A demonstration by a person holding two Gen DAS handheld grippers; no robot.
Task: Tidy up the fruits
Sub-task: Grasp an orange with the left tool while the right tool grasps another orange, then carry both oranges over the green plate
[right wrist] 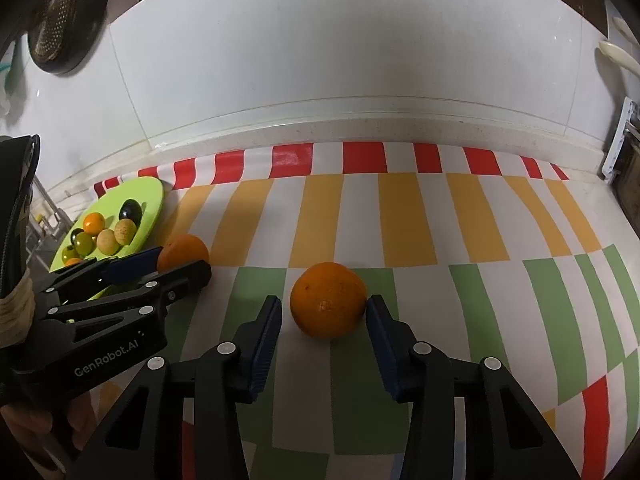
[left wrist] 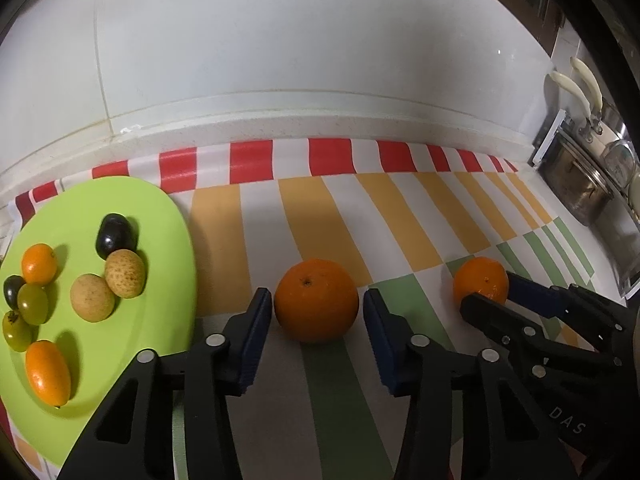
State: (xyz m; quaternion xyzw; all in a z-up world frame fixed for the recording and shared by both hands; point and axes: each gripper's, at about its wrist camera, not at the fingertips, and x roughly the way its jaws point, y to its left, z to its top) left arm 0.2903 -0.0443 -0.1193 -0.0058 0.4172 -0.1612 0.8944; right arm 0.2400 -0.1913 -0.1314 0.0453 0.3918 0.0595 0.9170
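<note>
The left gripper point(right wrist: 182, 258) carries the white brand text "GenRobot.AI" on its black body. The right gripper point(left wrist: 486, 290) shows only the white letters "DAS" on its side.

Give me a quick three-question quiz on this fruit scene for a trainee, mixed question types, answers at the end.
1. How many fruits sit on the striped cloth, off the green plate?
2. True or false: the green plate is empty.
3. What lies between the left hand-held gripper's fingers? A the left orange, B a dark plum, C nothing.
Key: 1 two, the left orange and the right orange; 2 false, it holds small fruits; 3 A.
</note>
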